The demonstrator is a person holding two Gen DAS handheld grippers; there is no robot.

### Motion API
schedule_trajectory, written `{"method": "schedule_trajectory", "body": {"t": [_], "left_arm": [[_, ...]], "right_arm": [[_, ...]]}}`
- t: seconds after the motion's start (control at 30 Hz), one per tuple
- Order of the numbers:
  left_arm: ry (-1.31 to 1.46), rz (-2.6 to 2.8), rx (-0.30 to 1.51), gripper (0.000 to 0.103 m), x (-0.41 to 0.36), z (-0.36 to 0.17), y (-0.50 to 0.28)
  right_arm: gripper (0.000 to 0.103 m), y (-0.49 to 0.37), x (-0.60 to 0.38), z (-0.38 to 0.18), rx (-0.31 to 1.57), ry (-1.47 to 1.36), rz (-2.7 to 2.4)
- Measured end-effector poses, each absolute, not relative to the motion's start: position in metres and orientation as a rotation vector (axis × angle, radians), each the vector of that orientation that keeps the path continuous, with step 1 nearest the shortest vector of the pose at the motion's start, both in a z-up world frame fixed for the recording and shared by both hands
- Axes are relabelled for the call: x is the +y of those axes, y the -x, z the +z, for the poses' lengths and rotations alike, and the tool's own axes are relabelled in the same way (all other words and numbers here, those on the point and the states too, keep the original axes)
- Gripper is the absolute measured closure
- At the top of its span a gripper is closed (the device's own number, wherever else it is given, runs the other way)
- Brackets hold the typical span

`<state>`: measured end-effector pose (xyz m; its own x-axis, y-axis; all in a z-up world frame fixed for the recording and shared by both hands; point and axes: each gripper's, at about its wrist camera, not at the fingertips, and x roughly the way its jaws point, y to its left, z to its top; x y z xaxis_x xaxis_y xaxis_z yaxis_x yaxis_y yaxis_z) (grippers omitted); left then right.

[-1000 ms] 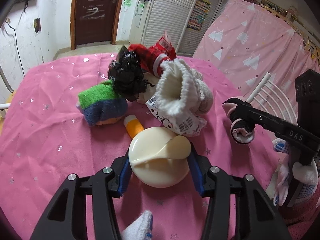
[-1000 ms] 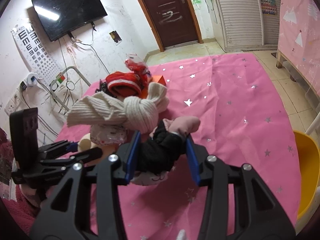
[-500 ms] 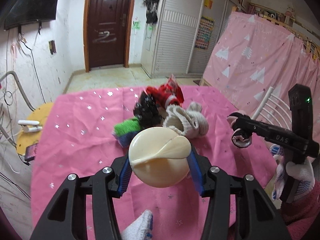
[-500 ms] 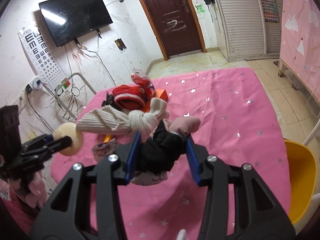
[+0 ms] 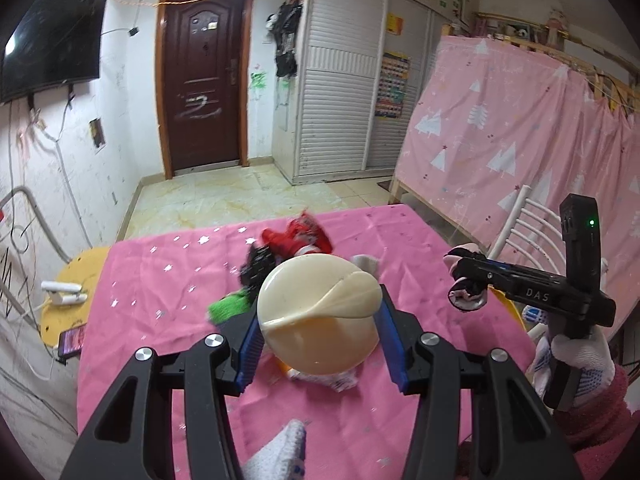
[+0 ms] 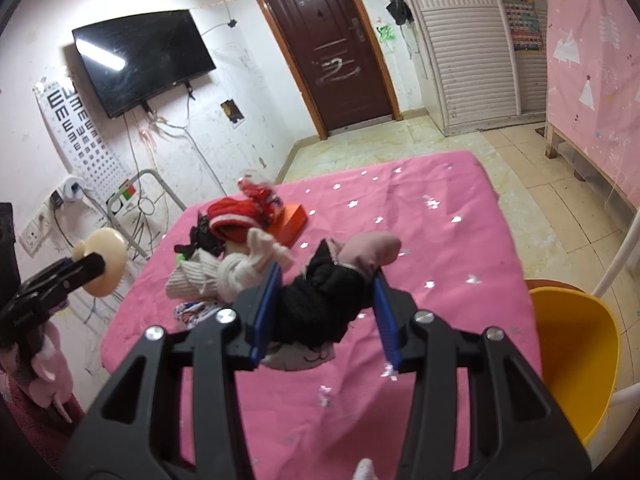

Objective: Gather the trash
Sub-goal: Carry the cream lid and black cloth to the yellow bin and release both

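- The left tool [image 5: 318,330] pinches a cream-coloured, round plastic lid-like piece [image 5: 318,318] between its blue pads, held clear above the tabletop draped in a pink star-print cloth [image 5: 140,304]; the grip across its widest part looks secure, probably so it can be carried off as trash.
- The right tool [image 6: 326,312] is pressed onto a bundle of black knit fabric with a dusty-pink end [image 6: 336,292], which bulges out beyond the pads; some cloth hangs below, so it could snag or slip on the way.
- Both pieces are up off the cloth, which I read as the carrying stage: picked, not yet dropped anywhere.
- A yellow plastic tub [image 6: 576,356] sits just off the tabletop's edge on the right-hand side, by a white chair frame; it seems the likeliest bin, though that is a guess.
- Left on the cloth is a pile: a red knit item [image 6: 234,218], a cream ribbed knit piece [image 6: 224,276], black crumpled material [image 5: 258,266], something green [image 5: 230,306] and an orange box [image 6: 290,220].
- The pile lies beneath and ahead of the left tool, partly hidden by the lid; the way toward the tub looks open.
- A gloved hand [image 5: 576,364] grips the right tool's handle.
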<state>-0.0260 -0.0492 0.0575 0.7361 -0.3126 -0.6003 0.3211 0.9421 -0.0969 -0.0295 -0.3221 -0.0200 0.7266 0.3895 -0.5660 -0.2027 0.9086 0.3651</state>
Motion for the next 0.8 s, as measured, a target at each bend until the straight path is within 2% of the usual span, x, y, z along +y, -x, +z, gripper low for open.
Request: {"method": "schedule_trajectory", "body": {"t": [0.8], "left_arm": [[-0.164,-0.617,0.707,0.060,-0.238,0.057,-0.015]], "right_arm": [[0.059,0.072,-0.477,-0.028,0.612,-0.377,0.022]]}}
